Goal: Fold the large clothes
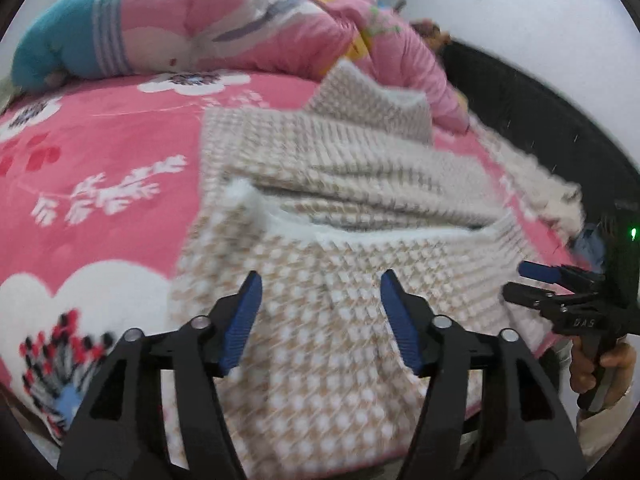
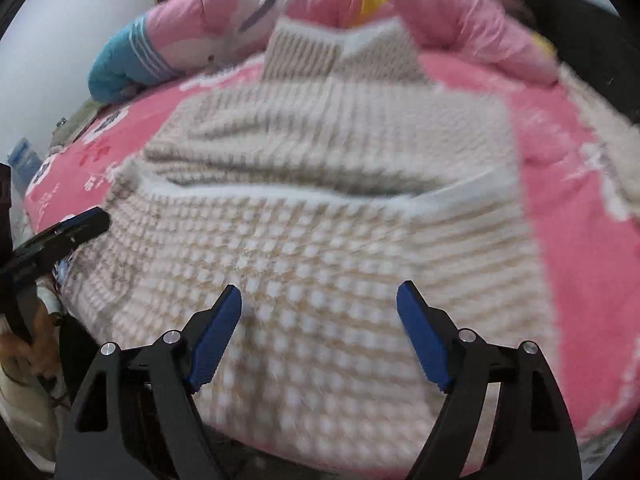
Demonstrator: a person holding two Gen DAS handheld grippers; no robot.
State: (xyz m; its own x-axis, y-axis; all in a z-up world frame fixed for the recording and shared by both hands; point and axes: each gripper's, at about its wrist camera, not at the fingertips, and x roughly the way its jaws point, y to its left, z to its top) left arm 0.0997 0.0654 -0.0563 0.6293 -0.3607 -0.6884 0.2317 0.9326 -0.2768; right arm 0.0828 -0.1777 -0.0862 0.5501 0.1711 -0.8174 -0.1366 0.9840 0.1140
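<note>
- The left tongs (image 1: 320, 316) stand spread, blue pads apart, nothing pinched — the beige-and-white checked garment (image 1: 320, 220) lies just beyond and beneath the tips.
- The right tongs (image 2: 320, 330) are spread wider still, empty too, hovering over the near hem of the same garment (image 2: 320, 208).
- The garment sits on the bed (image 1: 100, 152), a pink floral blanket under it; its near half is folded over the far half, a white lining edge showing along the fold ahead of both tongs.
- Beyond the garment, far from the tips, a pink quilt (image 1: 224, 24) is bunched up, teal at its left end.
- From the left wrist view, the right tongs (image 1: 532, 280) show off to the right at the bed's edge, a hand (image 1: 600, 368) gripping the handle.
- A sleeve-like strip of the garment trails right of the fold — blurred, hard to read.
- From the right wrist view, the left tongs (image 2: 80, 224) poke in from the left edge, beside the garment.
</note>
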